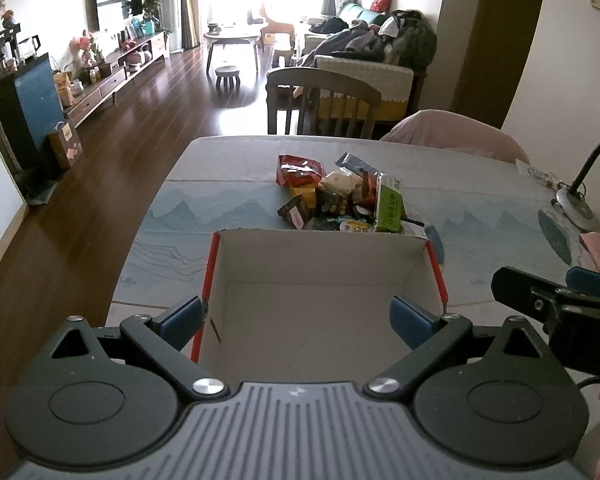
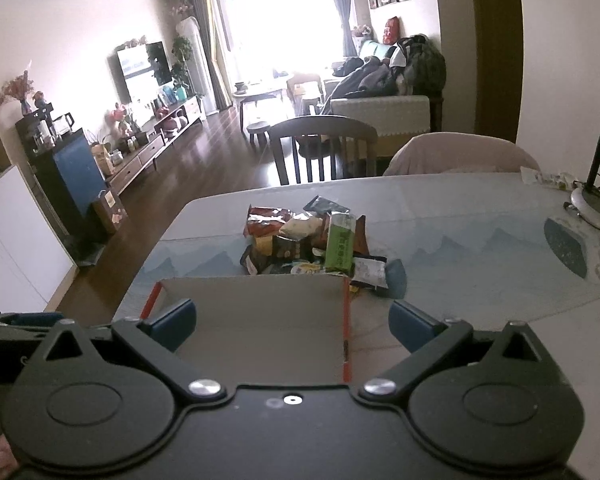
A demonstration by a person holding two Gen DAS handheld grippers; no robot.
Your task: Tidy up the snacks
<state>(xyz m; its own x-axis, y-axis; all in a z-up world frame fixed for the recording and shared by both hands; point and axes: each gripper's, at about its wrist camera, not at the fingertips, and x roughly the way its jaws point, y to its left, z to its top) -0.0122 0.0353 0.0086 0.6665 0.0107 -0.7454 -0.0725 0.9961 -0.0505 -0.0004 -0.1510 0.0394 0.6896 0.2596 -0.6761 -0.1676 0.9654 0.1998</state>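
Both pairs of jaws are standing wide apart and gripping nothing: the left gripper (image 1: 296,322) is hovering over the near end of an open cardboard box (image 1: 320,280), while the right gripper (image 2: 292,326) is hanging over that box's right wall. The box, white inside with red edges, is sitting empty on the table (image 1: 220,184). Just beyond its far wall, a heap of snack packets (image 1: 340,196) is lying, a green packet (image 2: 342,248) propped on top.
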